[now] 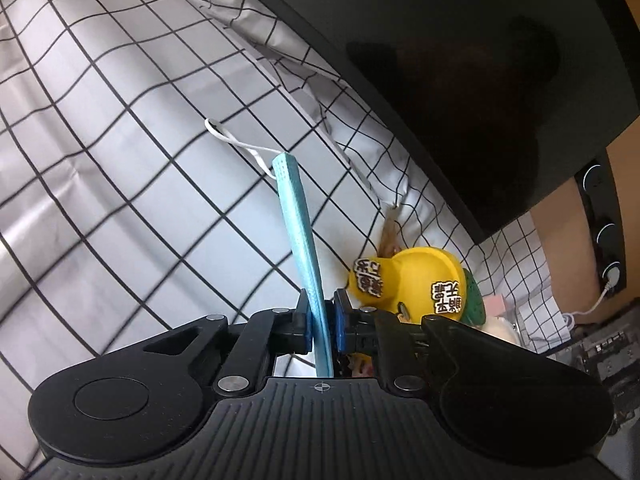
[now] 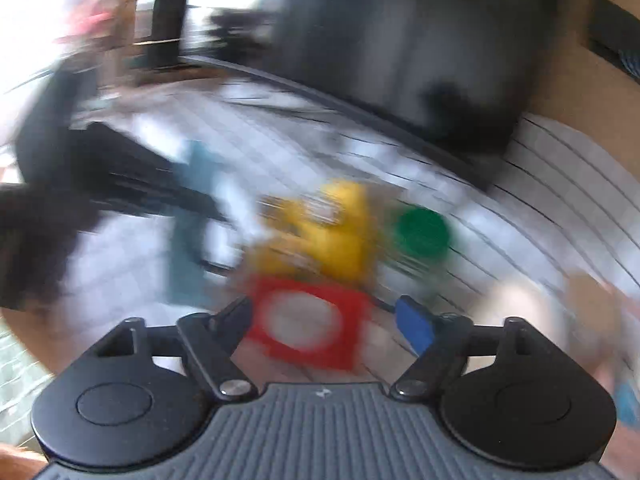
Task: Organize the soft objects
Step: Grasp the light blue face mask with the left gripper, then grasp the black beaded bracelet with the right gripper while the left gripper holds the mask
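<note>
My left gripper is shut on a light blue face mask, seen edge-on, with its white ear loop hanging over the checked cloth. A yellow soft toy with black-and-white characters and a green part lies just right of the fingers. In the blurred right wrist view my right gripper is open, with a red square-framed object between its fingers. The yellow toy, a green round part and the blue mask held by the other gripper lie ahead.
A white cloth with a black grid covers the table. A large dark monitor stands at the back right. A black device with lit rings and a white cable sits at far right. A pale soft item lies beside the toy.
</note>
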